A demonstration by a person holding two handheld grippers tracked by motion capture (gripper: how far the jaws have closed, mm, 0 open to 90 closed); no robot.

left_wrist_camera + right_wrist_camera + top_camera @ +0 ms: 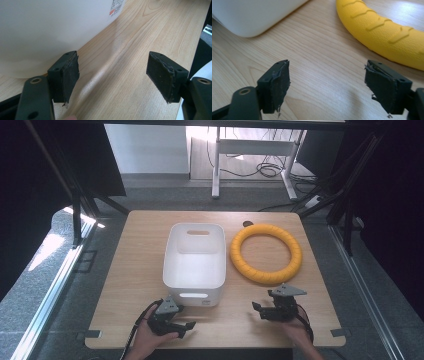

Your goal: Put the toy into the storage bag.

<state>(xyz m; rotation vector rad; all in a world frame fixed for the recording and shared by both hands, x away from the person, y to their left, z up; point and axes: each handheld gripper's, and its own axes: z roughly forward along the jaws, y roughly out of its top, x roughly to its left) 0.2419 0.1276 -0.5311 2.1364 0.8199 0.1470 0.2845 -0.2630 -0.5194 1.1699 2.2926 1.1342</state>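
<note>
While both grippers wait near the front edge of the table (135, 270), the high view shows the ring (265, 255) lying flat at about 2 o'clock from the table's middle. The bin (195, 262) sits just beside it, at the ring's 9 o'clock, and the two do not touch. The right gripper (261, 309) is near the ring, at the ring's 6 o'clock. The left gripper (186, 326) is by the bin's front wall. Both hold nothing.

Seen from the left gripper view, the left gripper (112, 75) has its jaws wide apart with only bare wood between them. The bin (50, 30) stands close, at 11 o'clock.

Seen from the right gripper view, the right gripper (327, 82) also has its jaws spread wide and empty. The ring (384, 32) curves past at 1 o'clock, a little way off. It is yellow, thick and round, with raised ribs on its skin. It looks like rubber or foam, so it is likely light and a bit squashy, and not easy to break. The ribs should stop it slipping. A good place to pinch it is the near side of the ring, across its thick tube, one jaw inside the hole and one outside.
</note>
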